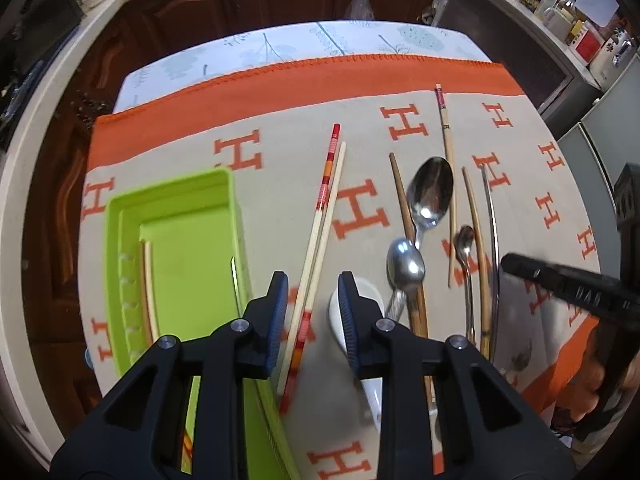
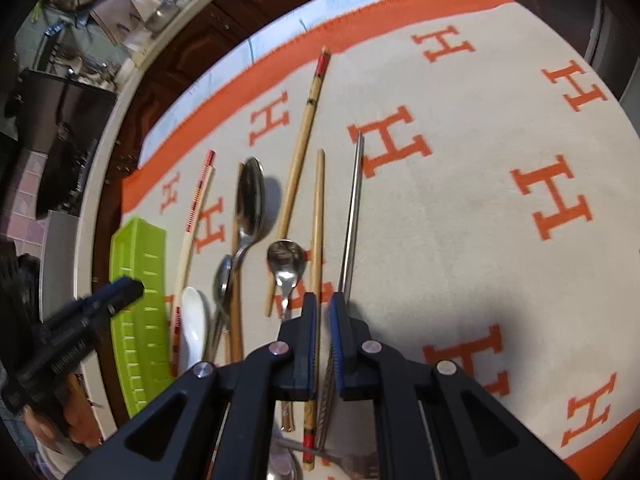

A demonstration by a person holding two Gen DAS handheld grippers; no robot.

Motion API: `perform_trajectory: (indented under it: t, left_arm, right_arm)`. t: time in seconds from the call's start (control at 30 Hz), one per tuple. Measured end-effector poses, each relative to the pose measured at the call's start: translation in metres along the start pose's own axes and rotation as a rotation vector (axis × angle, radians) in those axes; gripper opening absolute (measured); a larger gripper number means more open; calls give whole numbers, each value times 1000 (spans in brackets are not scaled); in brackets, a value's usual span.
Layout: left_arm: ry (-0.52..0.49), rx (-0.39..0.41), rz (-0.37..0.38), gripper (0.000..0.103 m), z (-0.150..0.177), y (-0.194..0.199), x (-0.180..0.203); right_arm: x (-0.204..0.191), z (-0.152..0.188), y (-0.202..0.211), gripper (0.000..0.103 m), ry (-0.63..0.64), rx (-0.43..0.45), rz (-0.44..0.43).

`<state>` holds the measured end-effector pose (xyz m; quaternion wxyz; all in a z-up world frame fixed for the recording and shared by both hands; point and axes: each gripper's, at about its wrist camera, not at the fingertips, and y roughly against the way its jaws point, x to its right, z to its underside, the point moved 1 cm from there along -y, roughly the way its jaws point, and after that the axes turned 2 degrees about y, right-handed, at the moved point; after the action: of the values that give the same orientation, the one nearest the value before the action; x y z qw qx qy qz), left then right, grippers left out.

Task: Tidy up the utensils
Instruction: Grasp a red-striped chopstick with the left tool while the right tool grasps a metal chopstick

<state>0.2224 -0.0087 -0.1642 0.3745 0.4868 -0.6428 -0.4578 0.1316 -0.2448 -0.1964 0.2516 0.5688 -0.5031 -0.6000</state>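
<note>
In the left wrist view my left gripper (image 1: 313, 280) is open just above the cloth, its fingers either side of a red-striped chopstick (image 1: 326, 176) and a plain one (image 1: 329, 216). A white ceramic spoon (image 1: 374, 292) lies partly under its right finger. The green tray (image 1: 116, 260) on the left holds a chopstick (image 1: 147, 280). In the right wrist view my right gripper (image 2: 324, 300) has its jaws almost together low on the cloth, closed on the handle end of a metal chopstick (image 2: 352, 208). A wooden chopstick (image 2: 318, 220) runs beside it through the narrow gap.
Metal spoons, one large (image 1: 432, 192) and two smaller (image 1: 405, 264) (image 1: 465, 240), and more wooden chopsticks (image 1: 400, 192) lie side by side on the H-patterned cloth (image 2: 480, 208). Dark cabinets and a counter edge stand beyond the table. A hand holds the right gripper (image 1: 508, 262).
</note>
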Motion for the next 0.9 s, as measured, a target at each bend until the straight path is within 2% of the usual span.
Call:
perform_trajectory:
  t: [0.07, 0.37, 0.63, 0.9]
  left_arm:
    - [-3, -17, 0, 21, -11, -9, 0]
    - [-32, -66, 1, 19, -37, -41, 4]
    - [-36, -105, -32, 16, -47, -67, 2]
    - [-51, -114, -47, 16, -53, -79, 3]
  right_arm:
    - [-2, -2, -5, 8, 12, -4, 49]
    - [-19, -3, -16, 8, 129, -13, 151]
    - [-7, -2, -8, 6, 124, 0, 160]
    - [8, 1, -3, 6, 89, -5, 124]
